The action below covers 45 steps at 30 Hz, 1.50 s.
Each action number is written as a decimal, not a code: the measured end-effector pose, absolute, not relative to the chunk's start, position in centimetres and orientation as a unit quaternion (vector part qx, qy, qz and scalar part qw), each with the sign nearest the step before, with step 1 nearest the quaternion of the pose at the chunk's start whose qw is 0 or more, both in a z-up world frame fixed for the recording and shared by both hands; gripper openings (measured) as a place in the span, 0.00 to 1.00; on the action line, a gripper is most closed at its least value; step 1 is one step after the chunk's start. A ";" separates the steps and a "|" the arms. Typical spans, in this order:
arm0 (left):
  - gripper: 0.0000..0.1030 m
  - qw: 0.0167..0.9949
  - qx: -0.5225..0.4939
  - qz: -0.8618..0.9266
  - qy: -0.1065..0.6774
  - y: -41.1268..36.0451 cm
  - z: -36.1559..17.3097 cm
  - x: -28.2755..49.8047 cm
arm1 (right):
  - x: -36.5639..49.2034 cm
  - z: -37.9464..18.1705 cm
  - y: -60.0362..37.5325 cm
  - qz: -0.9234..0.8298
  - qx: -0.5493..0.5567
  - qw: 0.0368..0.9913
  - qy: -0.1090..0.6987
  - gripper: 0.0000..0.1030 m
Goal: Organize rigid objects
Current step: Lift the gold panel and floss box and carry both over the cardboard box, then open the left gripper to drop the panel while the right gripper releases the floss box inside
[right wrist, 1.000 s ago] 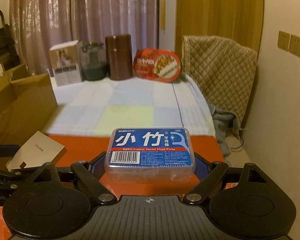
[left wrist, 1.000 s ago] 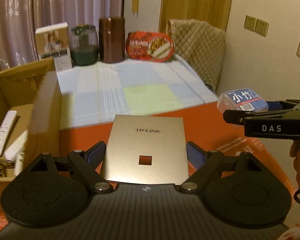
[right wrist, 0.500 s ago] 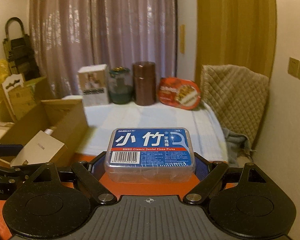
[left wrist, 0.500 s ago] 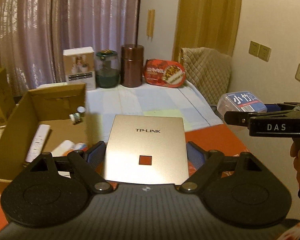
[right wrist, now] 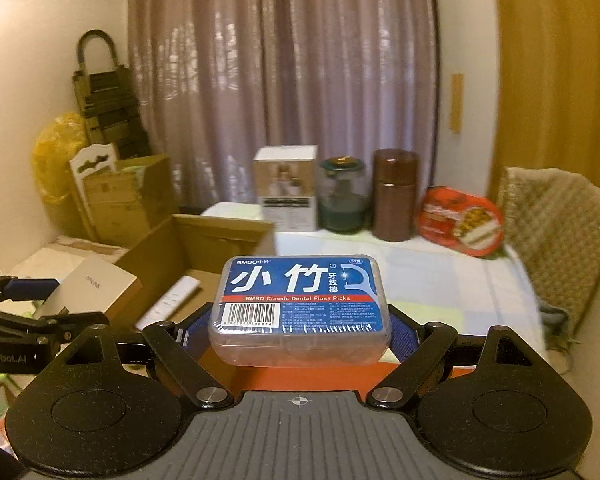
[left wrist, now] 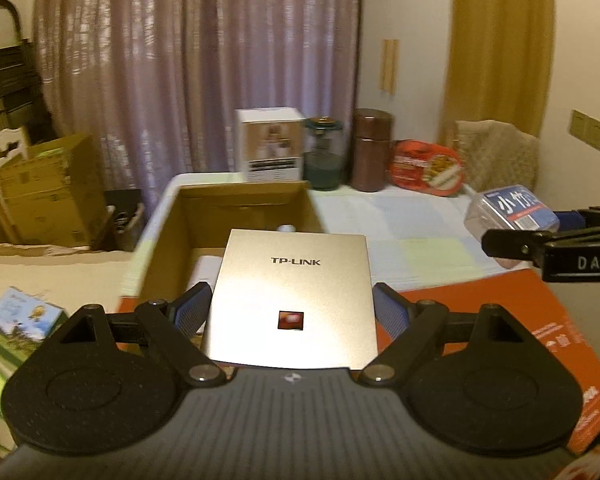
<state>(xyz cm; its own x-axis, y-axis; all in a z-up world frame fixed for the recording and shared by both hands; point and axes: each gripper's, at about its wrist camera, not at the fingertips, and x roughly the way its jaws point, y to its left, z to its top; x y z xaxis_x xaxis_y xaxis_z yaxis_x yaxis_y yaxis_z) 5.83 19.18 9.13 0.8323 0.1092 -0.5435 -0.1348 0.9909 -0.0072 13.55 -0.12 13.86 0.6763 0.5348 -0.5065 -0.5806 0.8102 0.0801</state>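
Both loads hang in the air: the left tongs (left wrist: 292, 312) clamp the TP-LINK box (left wrist: 292, 296), the right tongs (right wrist: 300, 328) the floss-pick case (right wrist: 300, 304). The cardboard box (left wrist: 236, 208) below already holds a few things; these two remain.

Most of the cardboard box's (left wrist: 188, 216) interior was hidden behind the TP-LINK box (left wrist: 292, 300), so that only slivers of white items inside could be made out. The right claw (left wrist: 556, 240) was cut off by the picture's right edge, and the floss pick box (left wrist: 508, 208) it carried was partly covered. Fine print on the floss pick box (right wrist: 300, 300) was too small to be read. The left claw (right wrist: 28, 312) was cropped at the left edge. The packages (left wrist: 4, 344) at lower left were blurred and cut off.
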 end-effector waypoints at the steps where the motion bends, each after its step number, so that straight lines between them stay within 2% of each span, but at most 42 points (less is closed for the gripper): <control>1: 0.81 0.956 -0.022 0.070 0.283 19.8 9.1 5.7 | 13.7 13.5 0.6 0.310 -0.043 0.912 0.264 0.81; 13: 0.81 0.945 -0.020 0.112 0.306 26.0 7.2 6.8 | 15.6 9.8 7.6 0.369 -0.031 0.883 0.288 0.81; 25: 0.81 0.939 -0.026 0.101 0.327 27.8 4.8 9.5 | 18.4 7.6 10.5 0.387 0.009 0.867 0.314 0.81; 45: 0.81 0.935 -0.037 0.092 0.340 28.4 3.1 10.9 | 18.6 6.9 12.4 0.382 0.007 0.863 0.330 0.81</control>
